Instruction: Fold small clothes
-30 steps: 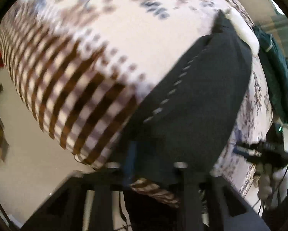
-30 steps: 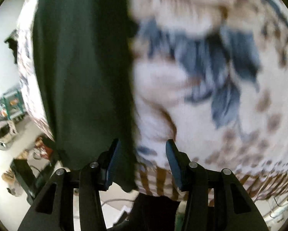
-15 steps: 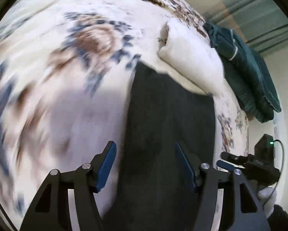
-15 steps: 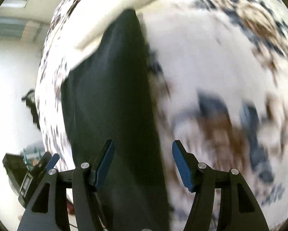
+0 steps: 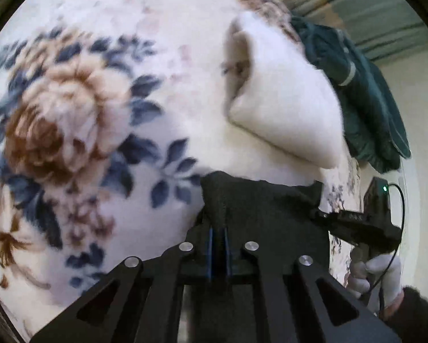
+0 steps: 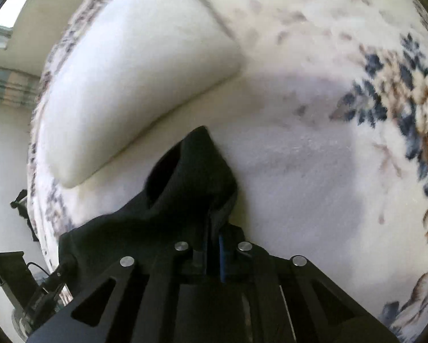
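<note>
The dark, soft fabric garment (image 5: 259, 208) lies bunched on the floral bed blanket (image 5: 85, 114), bordering a white folded cloth (image 5: 285, 108). Left gripper (image 5: 218, 237) and right gripper (image 6: 214, 245) fingers have just closed, pinching its corners.

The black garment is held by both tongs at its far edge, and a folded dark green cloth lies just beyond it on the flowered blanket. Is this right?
Not quite: what lies just beyond the black garment is a folded white cloth, as the left wrist view shows. The dark green cloth lies farther back. The left tongs and right tongs do hold the garment on the flowered blanket.
</note>
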The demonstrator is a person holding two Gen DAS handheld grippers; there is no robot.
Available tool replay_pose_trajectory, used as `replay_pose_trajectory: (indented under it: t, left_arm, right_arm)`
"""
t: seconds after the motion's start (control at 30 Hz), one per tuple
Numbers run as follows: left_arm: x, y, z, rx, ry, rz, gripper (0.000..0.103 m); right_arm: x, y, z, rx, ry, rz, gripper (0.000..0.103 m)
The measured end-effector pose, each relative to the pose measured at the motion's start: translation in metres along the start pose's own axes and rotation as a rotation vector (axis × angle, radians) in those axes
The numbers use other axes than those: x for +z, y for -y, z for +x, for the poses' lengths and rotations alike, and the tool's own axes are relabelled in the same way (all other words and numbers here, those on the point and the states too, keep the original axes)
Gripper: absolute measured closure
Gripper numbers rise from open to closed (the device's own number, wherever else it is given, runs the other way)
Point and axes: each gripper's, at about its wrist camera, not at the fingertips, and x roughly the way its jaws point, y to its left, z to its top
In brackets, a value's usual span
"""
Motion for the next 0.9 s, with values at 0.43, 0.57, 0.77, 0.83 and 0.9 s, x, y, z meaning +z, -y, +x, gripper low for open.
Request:
replay_pose_trajectory:
  t: [0.43, 0.57, 0.77, 0.83, 0.9]
  left_arm:
    - [-0.229, 0.004, -0.145, 0.099, -0.035, -0.036, 0.058]
    - [-0.329, -0.006, -0.144, 0.145, -0.141, -0.113, 0.058]
    - [-0.403, -0.012, -0.124, 0.210, -0.206, -0.133, 0.058]
    - [-0.416, -0.004, -0.125, 0.227, -0.166, -0.088, 0.064]
    - [-0.421, -0.002, -0.128, 0.248, -0.134, -0.077, 0.097]
  right_arm:
    - [-0.167, 0.078, -0.103, 0.147, -0.191, -0.052, 0.050]
    - [-0.269, 0.120, -0.109, 0.118, -0.291, -0.021, 0.050]
    - [-0.401, 0.169, -0.087, 0.099, -0.418, 0.045, 0.050]
    - [-0.431, 0.176, -0.081, 0.122, -0.440, 0.052, 0.050]
    - [-0.454, 0.172, -0.071, 0.129, -0.451, 0.045, 0.050]
